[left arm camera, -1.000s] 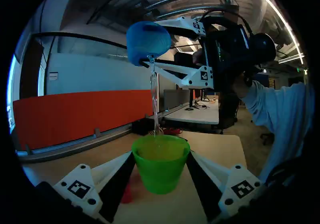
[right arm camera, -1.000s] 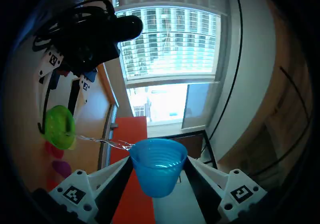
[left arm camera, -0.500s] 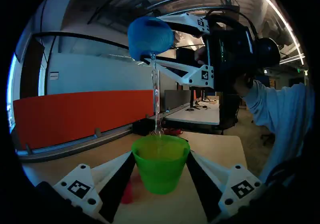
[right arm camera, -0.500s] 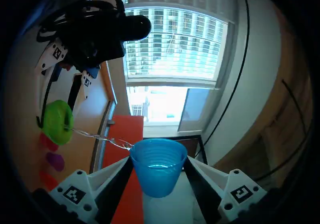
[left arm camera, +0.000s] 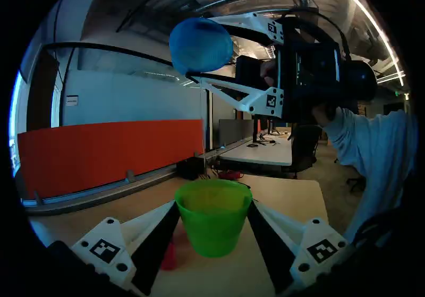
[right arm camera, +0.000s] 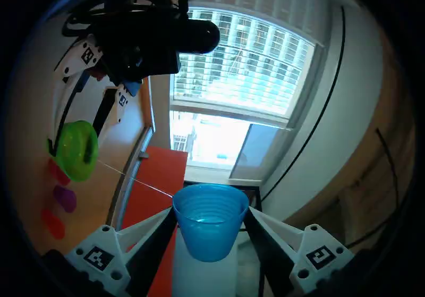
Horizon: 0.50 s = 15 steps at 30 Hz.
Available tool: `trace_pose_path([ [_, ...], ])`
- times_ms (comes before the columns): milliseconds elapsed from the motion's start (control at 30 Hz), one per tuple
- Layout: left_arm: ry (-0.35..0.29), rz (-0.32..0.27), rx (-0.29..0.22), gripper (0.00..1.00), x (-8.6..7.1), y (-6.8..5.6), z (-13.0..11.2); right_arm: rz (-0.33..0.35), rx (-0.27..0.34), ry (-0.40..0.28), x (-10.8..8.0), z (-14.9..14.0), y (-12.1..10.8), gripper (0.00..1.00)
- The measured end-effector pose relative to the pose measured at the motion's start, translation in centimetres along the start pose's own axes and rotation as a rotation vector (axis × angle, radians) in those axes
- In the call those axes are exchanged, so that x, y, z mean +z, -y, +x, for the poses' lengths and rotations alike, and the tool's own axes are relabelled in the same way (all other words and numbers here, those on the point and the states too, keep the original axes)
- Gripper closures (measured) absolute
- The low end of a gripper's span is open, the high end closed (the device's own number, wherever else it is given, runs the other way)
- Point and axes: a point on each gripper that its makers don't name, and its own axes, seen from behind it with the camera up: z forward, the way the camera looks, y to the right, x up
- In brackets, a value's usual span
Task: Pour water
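Observation:
My left gripper is shut on a green cup, held upright just above the wooden table. High above it, my right gripper holds a blue cup tipped on its side. A hair-thin thread of water drops from the blue cup's rim to the green cup. In the right gripper view the blue cup sits between my fingers with little water left in it. The green cup and the left gripper are at the left there, joined by the thin stream.
Small red and purple cups lie on the table by the green cup; one red cup peeks beside my left finger. An orange partition runs behind the table. A person's sleeve reaches in from the right. Desks stand farther back.
The water stream has thinned from a steady pour to a fine thread. The blue cup has risen slightly and tipped a little further over.

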Motion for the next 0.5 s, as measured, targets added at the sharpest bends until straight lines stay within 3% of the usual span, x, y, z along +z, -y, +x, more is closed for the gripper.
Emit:
trace_pose_path([
  [200, -0.001, 0.002, -0.002, 0.14, 0.0, 0.2, 0.0, -0.002, -0.046, -0.008, 0.0, 0.9, 0.1, 0.1],
  [500, -0.001, 0.005, -0.002, 0.14, 0.0, 0.3, 0.0, -0.004, -0.009, -0.015, 0.0, 1.0, 0.2, 0.11],
])
